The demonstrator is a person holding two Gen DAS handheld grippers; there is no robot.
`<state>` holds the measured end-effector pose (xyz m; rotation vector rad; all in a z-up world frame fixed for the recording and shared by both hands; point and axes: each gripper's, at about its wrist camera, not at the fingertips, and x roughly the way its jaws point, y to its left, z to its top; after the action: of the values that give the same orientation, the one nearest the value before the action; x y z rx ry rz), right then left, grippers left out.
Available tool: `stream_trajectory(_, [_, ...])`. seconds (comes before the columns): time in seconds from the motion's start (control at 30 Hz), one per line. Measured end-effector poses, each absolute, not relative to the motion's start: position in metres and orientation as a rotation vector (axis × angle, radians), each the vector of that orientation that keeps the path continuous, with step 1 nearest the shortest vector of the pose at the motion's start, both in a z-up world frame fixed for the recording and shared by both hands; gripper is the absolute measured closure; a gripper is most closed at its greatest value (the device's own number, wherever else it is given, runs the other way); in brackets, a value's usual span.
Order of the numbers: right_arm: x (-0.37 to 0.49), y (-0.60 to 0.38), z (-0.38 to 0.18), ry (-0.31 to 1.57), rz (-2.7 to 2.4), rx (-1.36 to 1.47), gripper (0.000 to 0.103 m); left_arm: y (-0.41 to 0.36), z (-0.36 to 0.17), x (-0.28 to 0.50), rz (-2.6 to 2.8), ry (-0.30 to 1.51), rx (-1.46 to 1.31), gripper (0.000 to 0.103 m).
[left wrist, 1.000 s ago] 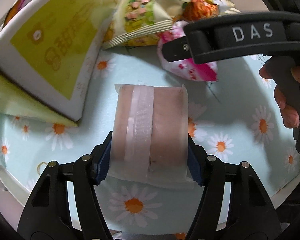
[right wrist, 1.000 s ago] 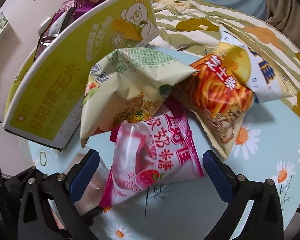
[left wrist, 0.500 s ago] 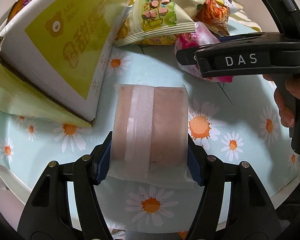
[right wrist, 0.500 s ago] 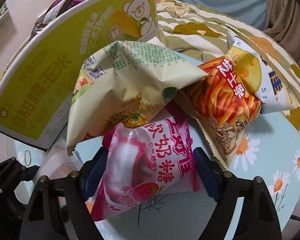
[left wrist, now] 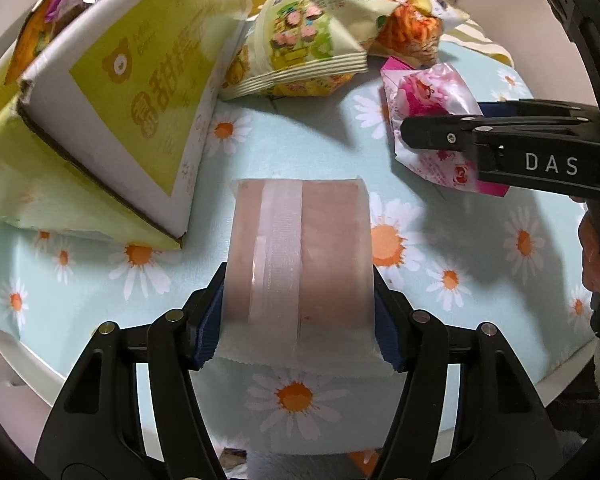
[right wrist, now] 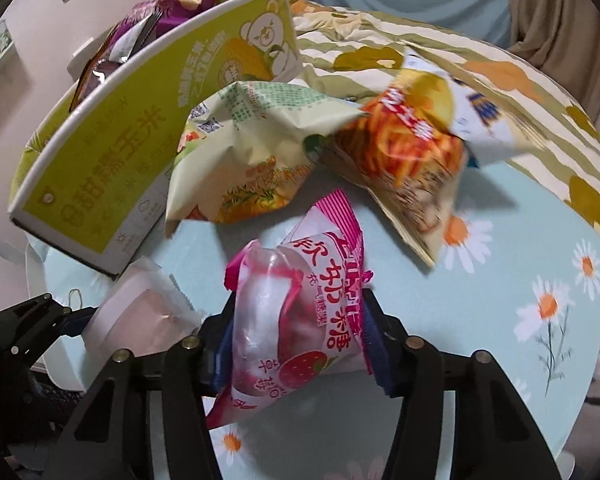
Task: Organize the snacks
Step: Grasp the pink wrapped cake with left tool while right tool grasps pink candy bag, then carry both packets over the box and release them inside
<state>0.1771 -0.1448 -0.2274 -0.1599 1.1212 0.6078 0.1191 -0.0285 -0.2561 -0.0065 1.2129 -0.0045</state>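
Observation:
My left gripper [left wrist: 298, 312] is shut on a clear-wrapped pinkish-brown cake packet [left wrist: 298, 252] and holds it above the daisy tablecloth [left wrist: 100, 304]. The packet also shows at lower left in the right wrist view [right wrist: 140, 312]. My right gripper [right wrist: 296, 336] is shut on a pink strawberry candy bag [right wrist: 300, 320], lifted off the cloth. In the left wrist view the pink bag [left wrist: 432, 116] sits at right, in the right gripper [left wrist: 440, 136]. A yellow-green cardboard box [left wrist: 132, 92] stands at left, with purple bags [right wrist: 148, 28] inside.
A pale green snack bag [right wrist: 252, 148], an orange fries bag [right wrist: 408, 160] and a blue-white chip bag [right wrist: 484, 120] lie behind the pink bag. A striped leaf-print cloth [right wrist: 460, 52] lies beyond. The table's white rim [left wrist: 28, 356] runs at lower left.
My right gripper closed on the pink candy bag and lifted it. My left gripper pulled back and up with the cake packet, so the box and bags look farther away.

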Motion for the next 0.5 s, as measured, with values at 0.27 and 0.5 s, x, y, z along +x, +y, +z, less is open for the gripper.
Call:
stream_trajectory(0.27, [0.165, -0.166, -0.200, 1.083, 0.585, -0.103, 0.055, -0.045, -0.225, 0.104, -0.046, 1.158, 0.001, 0.041])
stream_trajectory(0.5, [0.150, -0.188, -0.160, 1.021, 0.563, -0.066, 0.055, -0.052, -0.176, 0.093, -0.095, 1.057, -0.019, 0.041])
